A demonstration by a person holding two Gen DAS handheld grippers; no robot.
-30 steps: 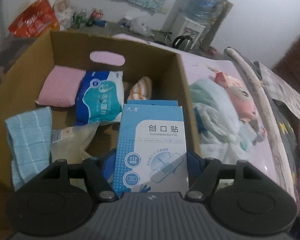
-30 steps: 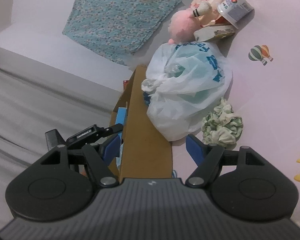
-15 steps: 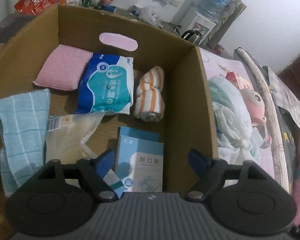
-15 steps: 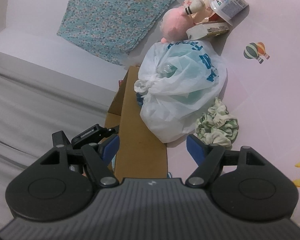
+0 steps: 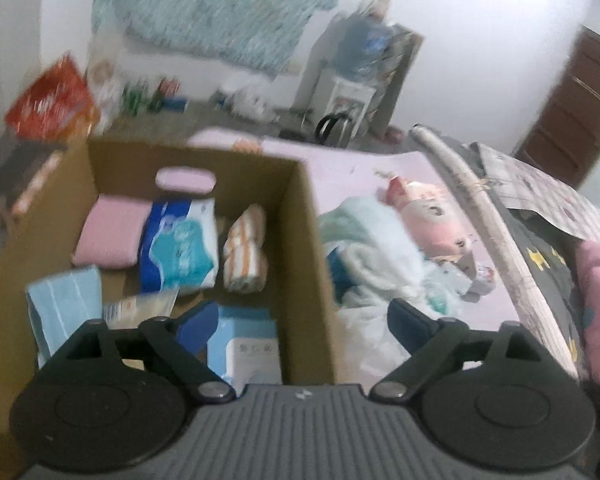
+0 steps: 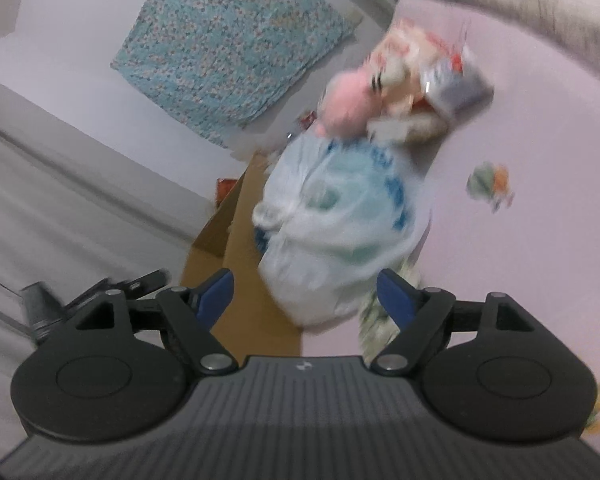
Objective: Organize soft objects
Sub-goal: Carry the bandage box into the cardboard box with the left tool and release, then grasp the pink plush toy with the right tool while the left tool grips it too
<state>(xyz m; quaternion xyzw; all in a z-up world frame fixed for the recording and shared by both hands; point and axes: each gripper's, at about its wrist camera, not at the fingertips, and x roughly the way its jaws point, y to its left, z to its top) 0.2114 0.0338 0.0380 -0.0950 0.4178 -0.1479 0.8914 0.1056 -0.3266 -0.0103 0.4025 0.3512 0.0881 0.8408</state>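
Note:
A cardboard box (image 5: 304, 240) holds a pink pad (image 5: 108, 236), a blue-white pack (image 5: 180, 248), a striped orange roll (image 5: 246, 256), a light blue towel (image 5: 64, 312) and a blue plaster box (image 5: 248, 344). My left gripper (image 5: 300, 324) is open and empty above the box's right wall. My right gripper (image 6: 306, 292) is open and empty, facing a white plastic bag (image 6: 340, 224) beside the box (image 6: 236, 280). A pink plush toy (image 5: 432, 224) lies on the bed; it also shows in the right wrist view (image 6: 348, 100). A green patterned cloth (image 6: 380, 320) lies under the right finger.
The pink bed sheet (image 6: 520, 200) carries snack packs (image 6: 440, 80) beyond the plush. A rolled mat (image 5: 488, 216) and a dark quilt (image 5: 548, 264) edge the bed on the right. A water dispenser (image 5: 356, 92) and a red bag (image 5: 52, 100) stand behind the box.
My left gripper let go of the blue plaster box, which now lies in the cardboard box, then rose and shifted right. My right gripper moved closer to the white bag.

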